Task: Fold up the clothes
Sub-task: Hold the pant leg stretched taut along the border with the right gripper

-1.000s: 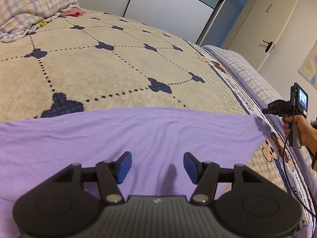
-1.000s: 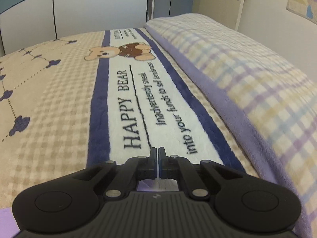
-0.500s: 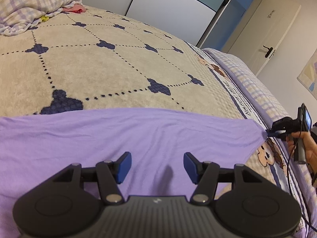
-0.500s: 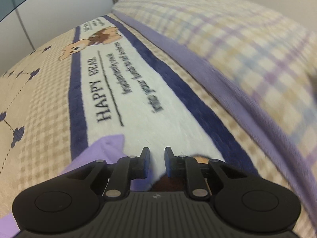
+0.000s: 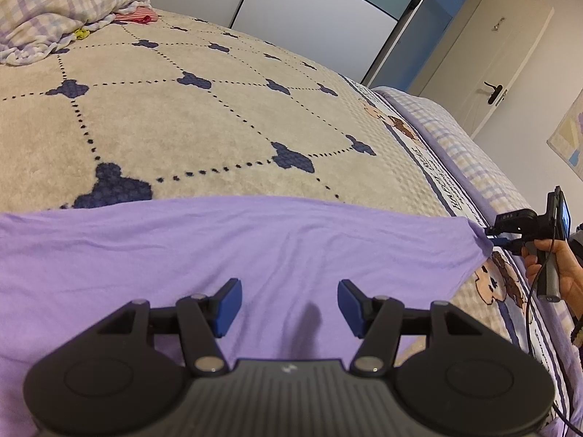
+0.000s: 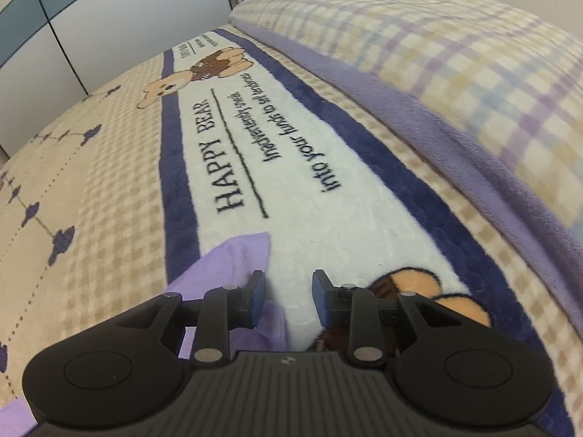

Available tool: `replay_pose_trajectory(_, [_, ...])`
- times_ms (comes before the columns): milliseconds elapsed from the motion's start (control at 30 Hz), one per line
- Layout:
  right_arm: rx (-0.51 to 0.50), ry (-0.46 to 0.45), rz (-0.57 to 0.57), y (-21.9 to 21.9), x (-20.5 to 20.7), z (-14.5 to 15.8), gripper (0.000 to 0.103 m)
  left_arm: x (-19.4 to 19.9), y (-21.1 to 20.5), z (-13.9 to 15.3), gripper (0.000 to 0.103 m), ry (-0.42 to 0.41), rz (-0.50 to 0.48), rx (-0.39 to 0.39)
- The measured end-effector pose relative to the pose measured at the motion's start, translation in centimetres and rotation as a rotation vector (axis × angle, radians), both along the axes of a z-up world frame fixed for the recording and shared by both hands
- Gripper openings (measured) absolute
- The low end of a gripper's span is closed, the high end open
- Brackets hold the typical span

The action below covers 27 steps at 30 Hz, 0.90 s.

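Note:
A purple garment [image 5: 255, 251] lies spread flat across the bed blanket [image 5: 204, 127]. My left gripper [image 5: 289, 306] hovers open just above its near part, with nothing between the blue pads [image 5: 227, 307]. In the right wrist view the garment's corner [image 6: 237, 258] rests on the blanket's white band. My right gripper [image 6: 289, 296] stands over that corner with its jaws opening. The cloth lies under and beside the left pad [image 6: 258, 296] and the pads are not pressing on it. In the left wrist view a hand holds the right gripper [image 5: 497, 238] at the garment's right tip.
A checked pillow [image 5: 54, 3] and a small pink item [image 5: 136, 18] sit at the bed's far left. A checked quilt [image 6: 455, 54] runs along the right side of the blanket. Wardrobe doors [image 5: 309, 3] and a room door [image 5: 484, 62] stand beyond the bed.
The right gripper's jaws went from shut to parted, and the purple corner now lies on the blanket. That gripper sank toward the bed and rolled. The left gripper stayed put.

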State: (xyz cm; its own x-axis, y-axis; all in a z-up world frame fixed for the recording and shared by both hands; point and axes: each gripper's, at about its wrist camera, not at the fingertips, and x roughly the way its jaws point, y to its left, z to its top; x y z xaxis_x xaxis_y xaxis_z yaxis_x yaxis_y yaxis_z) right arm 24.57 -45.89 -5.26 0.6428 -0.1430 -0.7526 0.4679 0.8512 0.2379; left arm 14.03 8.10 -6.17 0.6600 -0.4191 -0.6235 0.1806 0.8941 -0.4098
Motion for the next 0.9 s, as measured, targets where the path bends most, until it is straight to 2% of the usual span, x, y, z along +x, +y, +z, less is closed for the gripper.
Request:
replay_pose_trajectory(100, [0.043,-0.016,-0.003,-0.2,0.5,-0.1,0.032,0.0,-0.1,-0.1,0.06,-0.001,-0.002,0.006])
replay_pose_trajectory(333, [0.023,-0.022,0.029,0.6,1.3,-0.3,0.032,0.0,-0.2,-0.1,0.06,-0.002,-0.006,0.015])
replay_pose_trajectory(400, [0.015,-0.027,0.05,0.7,1.5,-0.3,0.026,0.0,-0.2,-0.1,0.061,-0.003,-0.007,0.018])
replay_pose_trajectory(467, [0.037,-0.035,0.079,0.7,1.7,-0.3,0.011,-0.1,-0.2,-0.1,0.061,-0.004,-0.008,0.02])
replay_pose_trajectory(533, [0.05,-0.042,0.102,0.7,1.9,-0.3,0.007,-0.1,-0.2,-0.1,0.061,-0.005,-0.009,0.022])
replay_pose_trajectory(700, [-0.029,-0.032,0.109,0.9,2.4,0.1,0.004,-0.1,-0.2,-0.2,0.061,-0.004,-0.009,0.022])
replay_pose_trajectory(900, [-0.174,-0.005,0.093,0.0,3.0,1.2,0.001,-0.1,-0.3,-0.2,0.061,-0.006,-0.012,0.026])
